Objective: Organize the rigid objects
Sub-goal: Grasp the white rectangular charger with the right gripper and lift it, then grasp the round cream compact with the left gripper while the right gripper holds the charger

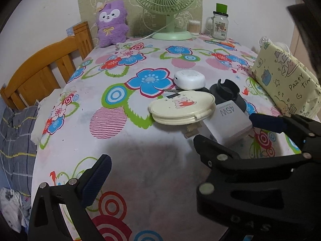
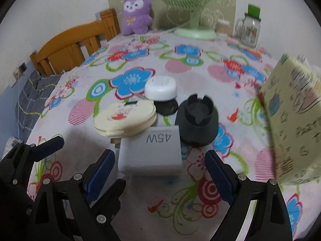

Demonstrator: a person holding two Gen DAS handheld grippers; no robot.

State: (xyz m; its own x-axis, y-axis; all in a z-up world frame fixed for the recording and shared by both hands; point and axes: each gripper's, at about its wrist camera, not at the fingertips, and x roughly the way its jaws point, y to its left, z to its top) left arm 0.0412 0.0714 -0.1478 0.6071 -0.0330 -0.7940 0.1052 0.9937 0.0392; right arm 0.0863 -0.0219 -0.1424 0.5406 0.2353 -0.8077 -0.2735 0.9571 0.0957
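I am holding my right gripper (image 2: 160, 168) with its jaws spread wide, one blue pad on either side of the white 45W charger (image 2: 150, 152); the pads are not touching it. The charger is lying flat on the flowered tablecloth (image 2: 200, 72), its printed face up, and its far edge is tucked against the cream round compact (image 2: 124, 120). Just beside it on the right, the black cup-shaped holder (image 2: 197, 120) is standing upright. Behind these, the white rounded case (image 2: 160, 88) is resting over a black disc (image 2: 166, 106).

My left gripper (image 1: 158, 164) is hanging over bare cloth to the left of the cluster, jaws wide apart, nothing between them. Its right finger is largely covered in the left wrist view by my other gripper.

At the right edge a yellow patterned pouch (image 1: 284, 80) is sitting; a green fan (image 1: 166, 6), purple plush (image 1: 112, 22) and glass jar mug (image 1: 219, 26) are lining the far side.
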